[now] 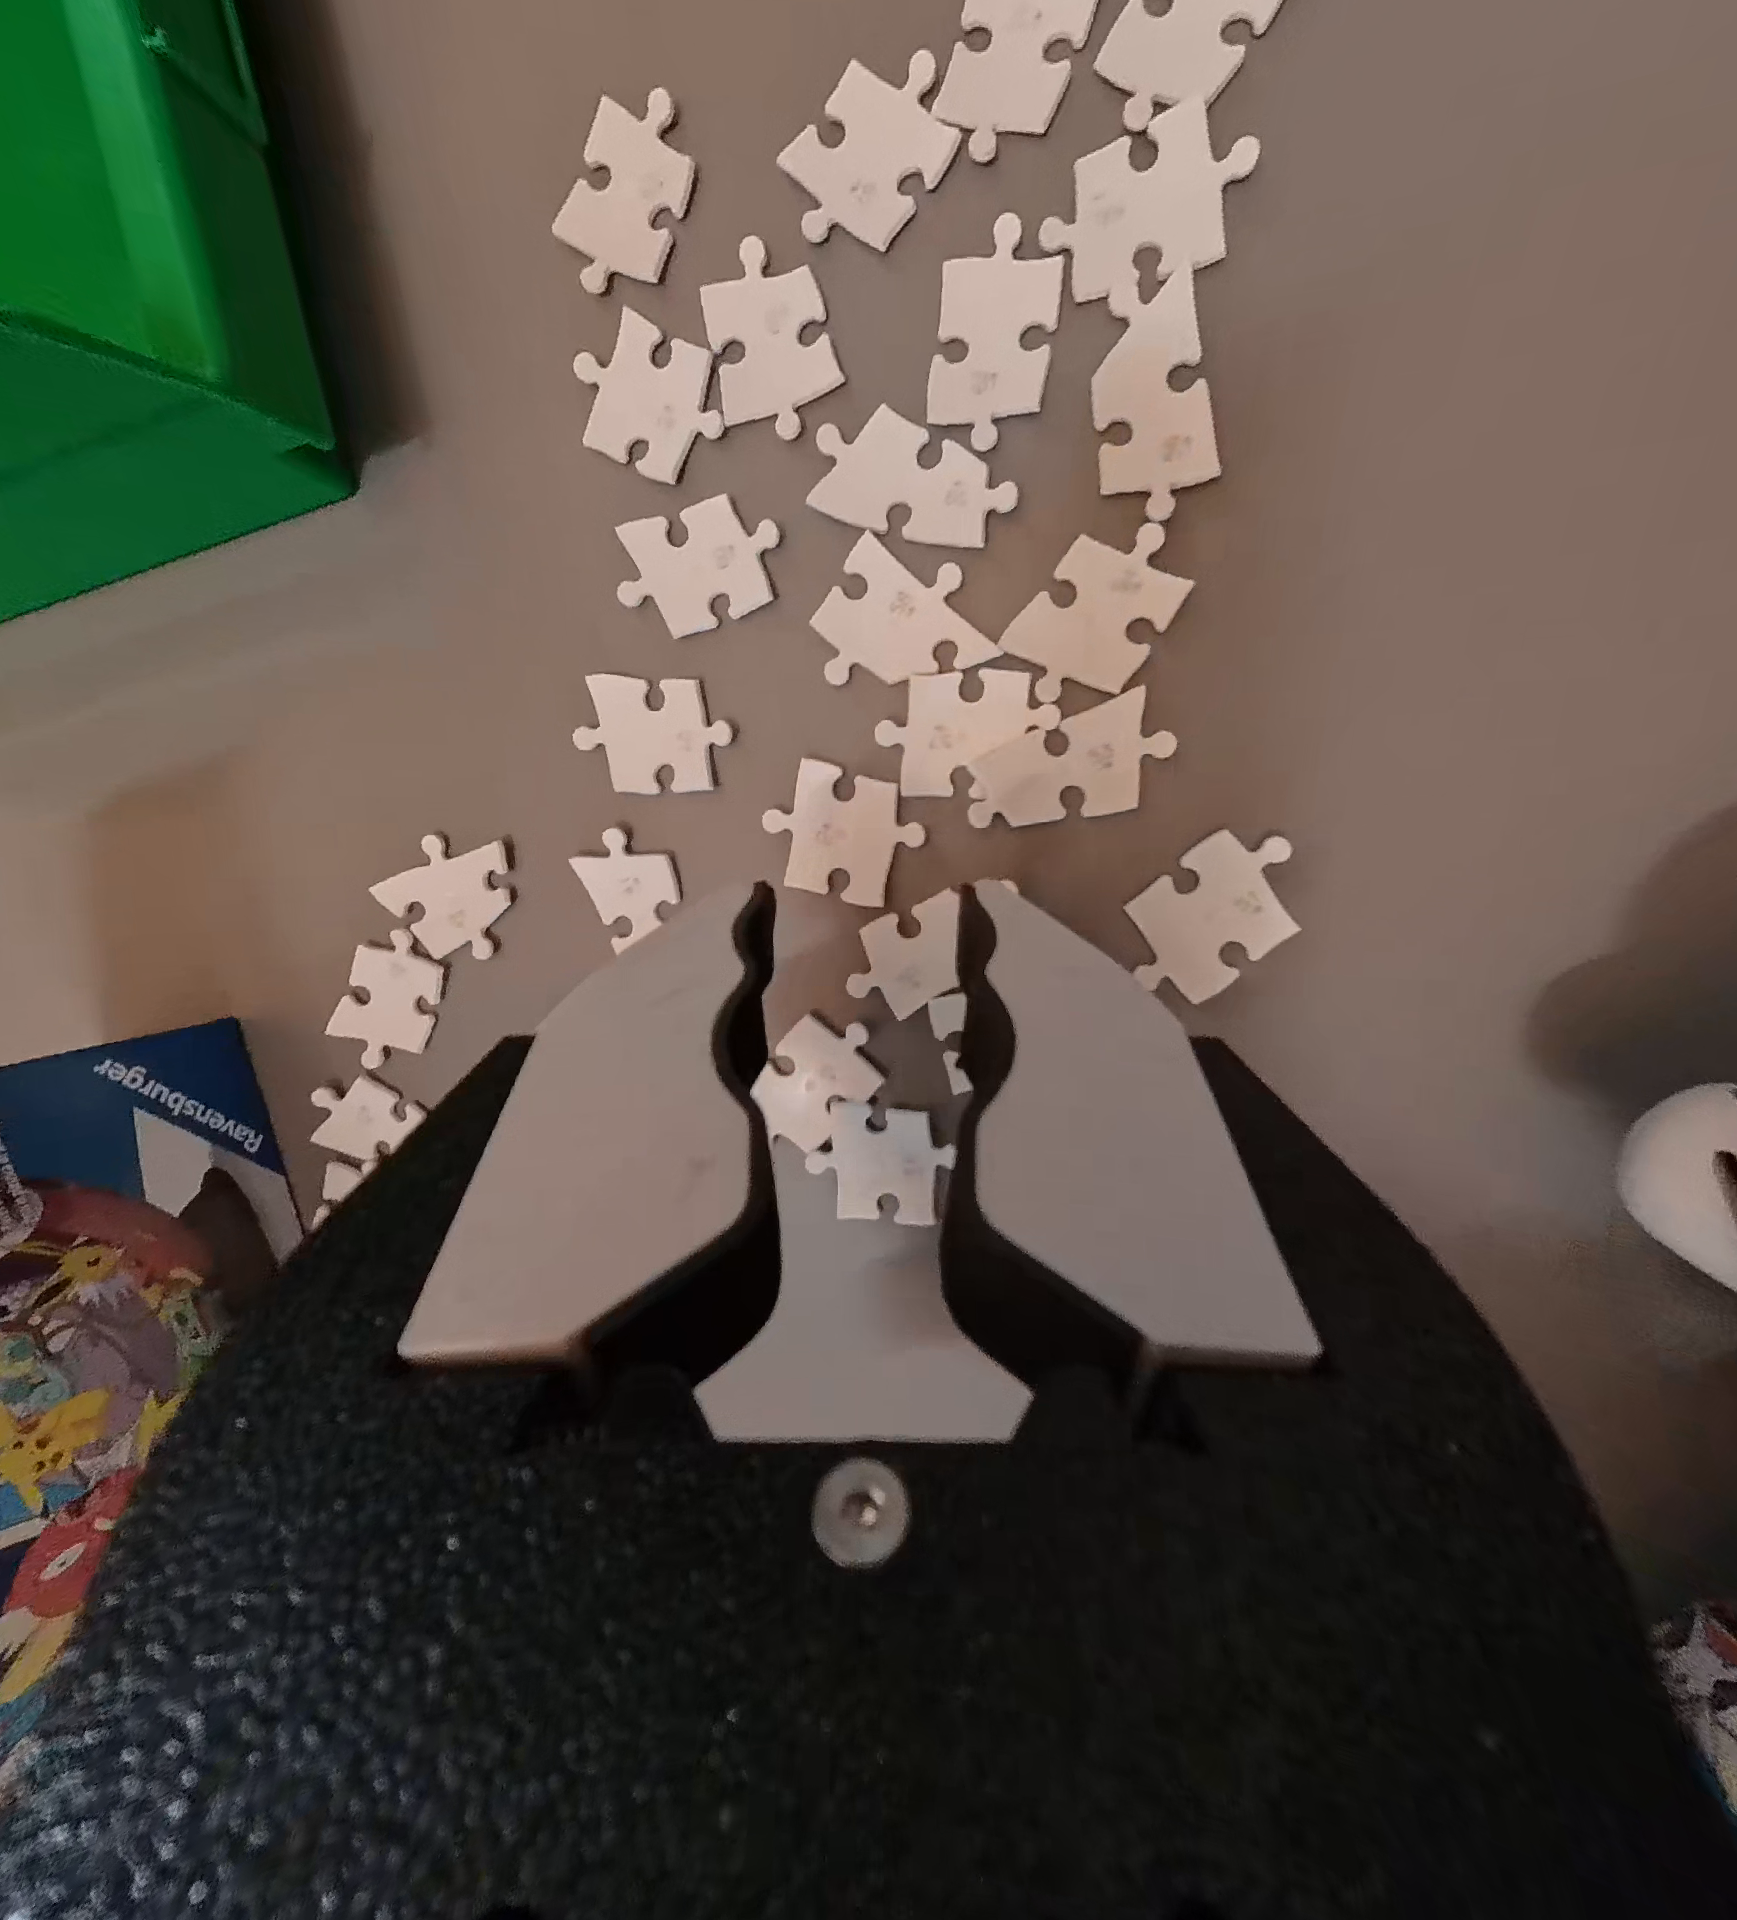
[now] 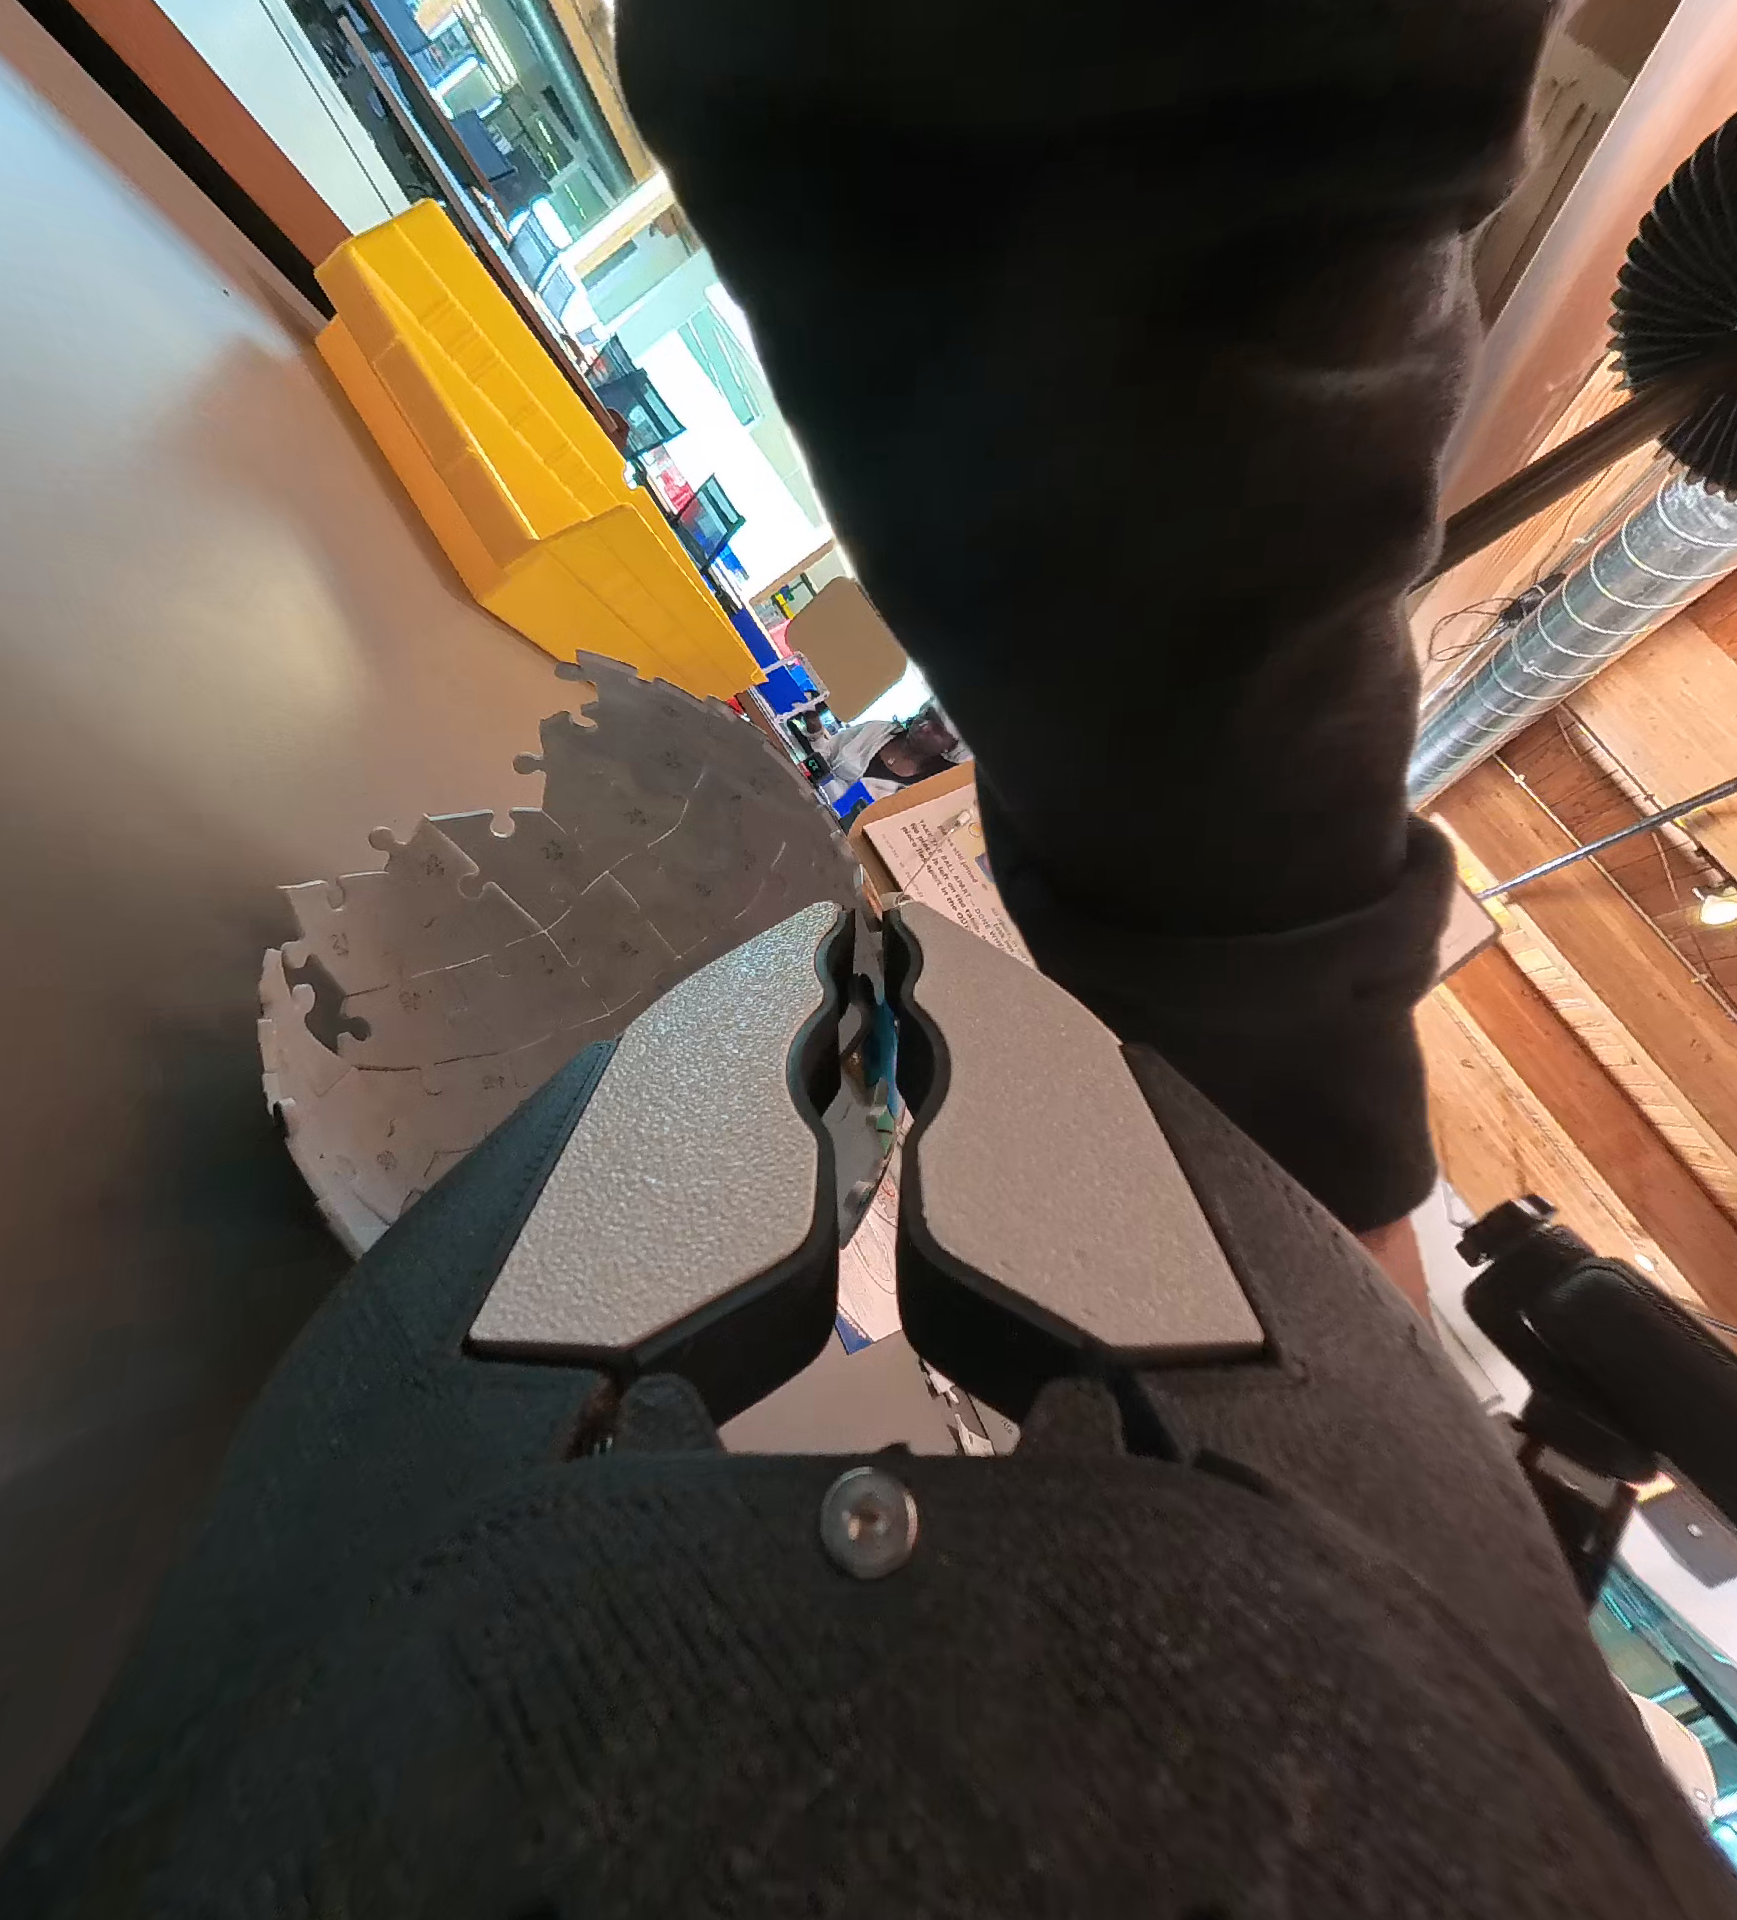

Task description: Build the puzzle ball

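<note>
1. The part-built ball (image 2: pixel 573 935), a curved shell of joined pieces, sits pinched by its rim in my right gripper (image 2: pixel 874 925), fingers nearly together.
2. My left gripper (image 1: pixel 864 904) hangs parted and empty above the loose pieces (image 1: pixel 895 468).
3. Many pieces lie face-down on the table (image 1: pixel 1466 416); I judge well under half done.
4. Puzzle box (image 1: pixel 64 1299) and green box (image 1: pixel 95 312) lie alongside.

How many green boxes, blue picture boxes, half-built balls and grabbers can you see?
Green box: 1
Blue picture box: 1
Half-built puzzle ball: 1
Grippers: 2, the left gripper and the right gripper
Total: 5
</note>
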{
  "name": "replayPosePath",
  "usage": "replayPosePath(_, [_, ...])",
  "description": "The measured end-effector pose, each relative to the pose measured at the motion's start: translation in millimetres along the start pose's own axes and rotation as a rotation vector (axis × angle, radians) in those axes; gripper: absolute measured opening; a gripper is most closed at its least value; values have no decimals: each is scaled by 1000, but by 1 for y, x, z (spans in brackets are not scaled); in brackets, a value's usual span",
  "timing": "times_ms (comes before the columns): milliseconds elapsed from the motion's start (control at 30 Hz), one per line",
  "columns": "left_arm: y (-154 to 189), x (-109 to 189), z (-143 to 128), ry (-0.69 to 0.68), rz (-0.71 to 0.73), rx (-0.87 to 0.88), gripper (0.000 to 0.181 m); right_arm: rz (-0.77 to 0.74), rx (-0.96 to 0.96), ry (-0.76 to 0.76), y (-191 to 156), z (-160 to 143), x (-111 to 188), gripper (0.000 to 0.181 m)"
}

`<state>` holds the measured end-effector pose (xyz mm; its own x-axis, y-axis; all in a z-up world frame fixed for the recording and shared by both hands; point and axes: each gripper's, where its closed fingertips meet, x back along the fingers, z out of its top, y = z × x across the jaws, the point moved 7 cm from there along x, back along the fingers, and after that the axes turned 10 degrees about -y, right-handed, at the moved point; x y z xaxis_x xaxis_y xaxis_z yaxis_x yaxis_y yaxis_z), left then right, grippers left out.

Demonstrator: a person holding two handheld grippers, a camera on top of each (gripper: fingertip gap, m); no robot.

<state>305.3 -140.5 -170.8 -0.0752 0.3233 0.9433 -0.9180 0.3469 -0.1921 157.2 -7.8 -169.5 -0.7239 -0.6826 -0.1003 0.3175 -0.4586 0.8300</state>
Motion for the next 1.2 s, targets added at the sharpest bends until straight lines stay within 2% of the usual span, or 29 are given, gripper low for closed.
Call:
replayPosePath(267, [-4, 8, 8, 2, 46, -5, 34, 1, 15, 2, -1, 0, 0, 5])
replayPosePath(400, [-11, 13, 6, 8, 119, 8, 34, 0, 15, 1, 0, 0, 0, 5])
replayPosePath(633, [-28, 18, -10, 5, 238, 64, 34, 0, 15, 2, 0, 0, 0, 5])
replayPosePath(900, [-50, 16, -36, -2, 278, 198, 34, 1, 8, 3, 0, 0, -1, 5])
replayPosePath(1200, [-63, 15, -47, -1, 312, 264, 33, 2, 5, 4, 1, 0, -1, 5])
